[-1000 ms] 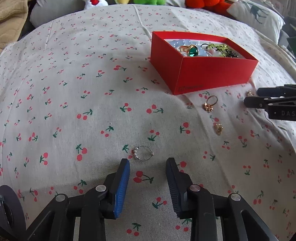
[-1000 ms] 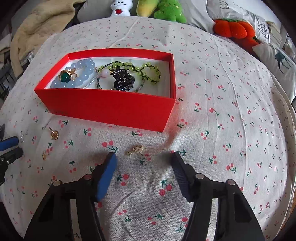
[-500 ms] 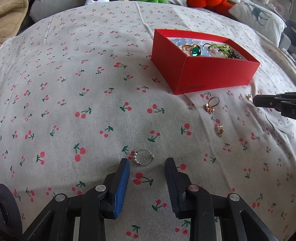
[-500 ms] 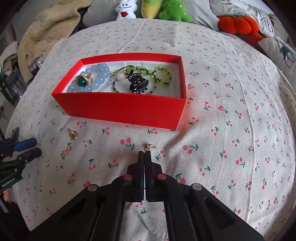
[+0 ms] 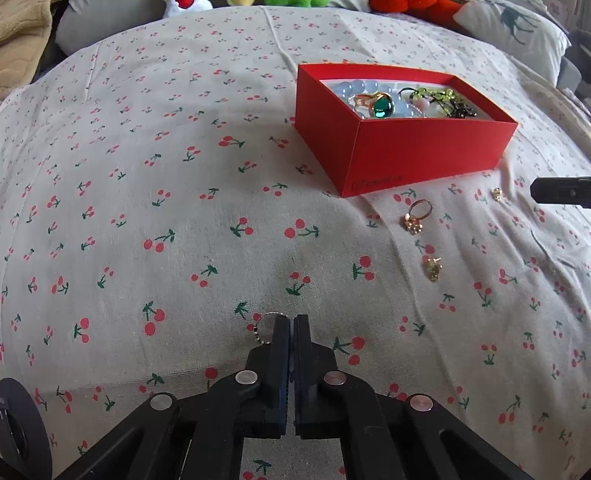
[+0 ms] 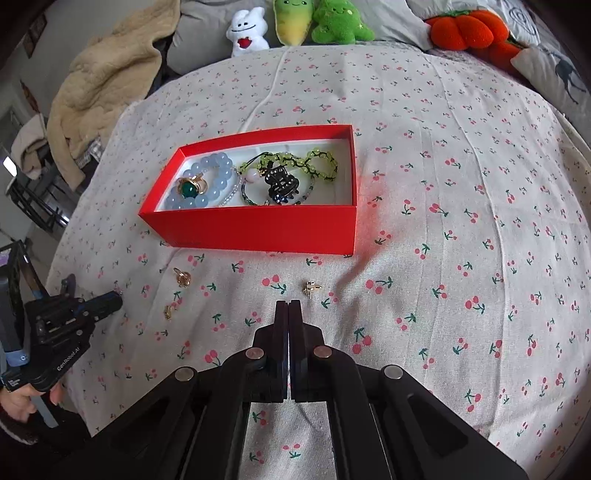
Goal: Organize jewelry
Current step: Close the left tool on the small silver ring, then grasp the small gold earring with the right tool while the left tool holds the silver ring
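**Both my grippers are squeezed tight, and the little beaded ring is at my left one**

My left gripper [image 5: 291, 320] is clenched, with its two black fingers pressed together; a thin wire ring with tiny beads [image 5: 266, 328] pokes out on the left side of the tips, right where they meet the cloth; the ring looks pinched there, but I cannot tell for sure if it is really caught; my right gripper [image 6: 288, 306] is clenched too, and there is nothing between its fingers; a small gold earring [image 6: 311, 288] lies on the cloth just beside its tips, a bit up and to the right, not touching.

The red box [image 6: 255, 230] sits on the cherry cloth [image 6: 443, 184]; inside it are a blue bead bracelet [image 6: 212, 173], a gold ring with a green stone [image 6: 190, 187], a green bead string [image 6: 314, 164] and a black hair clip [image 6: 280, 184].

On the cloth in front of the box, between my two grippers, lie a gold ring [image 5: 416, 218] and a small gold piece [image 5: 433, 266]; the ring is near the box, and the small piece is a bit closer to me; both are still outside the box.

Soft toys [image 6: 295, 26] and a tan blanket [image 6: 107, 81] sit at the far end.
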### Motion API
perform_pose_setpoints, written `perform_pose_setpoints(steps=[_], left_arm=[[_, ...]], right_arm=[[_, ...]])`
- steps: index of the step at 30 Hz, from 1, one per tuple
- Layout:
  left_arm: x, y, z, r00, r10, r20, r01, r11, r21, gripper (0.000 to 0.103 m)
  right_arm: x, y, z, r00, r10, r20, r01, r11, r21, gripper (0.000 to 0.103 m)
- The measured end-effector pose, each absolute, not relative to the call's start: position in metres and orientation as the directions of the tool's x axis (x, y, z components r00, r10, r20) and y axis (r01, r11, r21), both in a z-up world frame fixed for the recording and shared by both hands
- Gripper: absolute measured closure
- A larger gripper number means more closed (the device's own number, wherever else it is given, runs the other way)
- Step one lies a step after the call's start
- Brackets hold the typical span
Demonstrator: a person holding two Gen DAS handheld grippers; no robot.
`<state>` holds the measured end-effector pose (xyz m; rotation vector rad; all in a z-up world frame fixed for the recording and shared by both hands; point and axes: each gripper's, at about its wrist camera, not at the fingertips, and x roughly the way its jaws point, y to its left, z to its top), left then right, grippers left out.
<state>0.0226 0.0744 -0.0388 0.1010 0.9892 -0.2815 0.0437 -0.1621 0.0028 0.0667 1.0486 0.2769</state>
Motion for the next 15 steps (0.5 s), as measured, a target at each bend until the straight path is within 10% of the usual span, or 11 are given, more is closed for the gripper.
perform_pose_setpoints(steps=[7, 10, 11, 15], left_arm=[[0.024, 0.081, -0.035, 0.506, -0.201, -0.839, 0.245, 0.966, -0.084, 0.103], [0.021, 0.082, -0.035, 0.501, -0.206, -0.841, 0.255, 0.963, -0.084, 0.072], [0.020, 0.081, -0.035, 0.504, -0.197, -0.841, 0.261, 0.963, -0.069, 0.057], [0.018, 0.080, -0.040, 0.507, -0.168, -0.845, 0.267, 0.963, -0.031, 0.053]], right_arm=[[0.042, -0.167, 0.008, 0.464, 0.293, -0.836, -0.199, 0.954, 0.224, 0.101], [0.047, -0.166, -0.004, 0.439, 0.243, -0.865, -0.173, 0.968, 0.183, 0.099], [0.050, -0.167, -0.009, 0.420, 0.233, -0.877, -0.163, 0.970, 0.180, 0.089], [0.057, -0.169, -0.023, 0.406, 0.196, -0.892, -0.129, 0.979, 0.157, 0.048]])
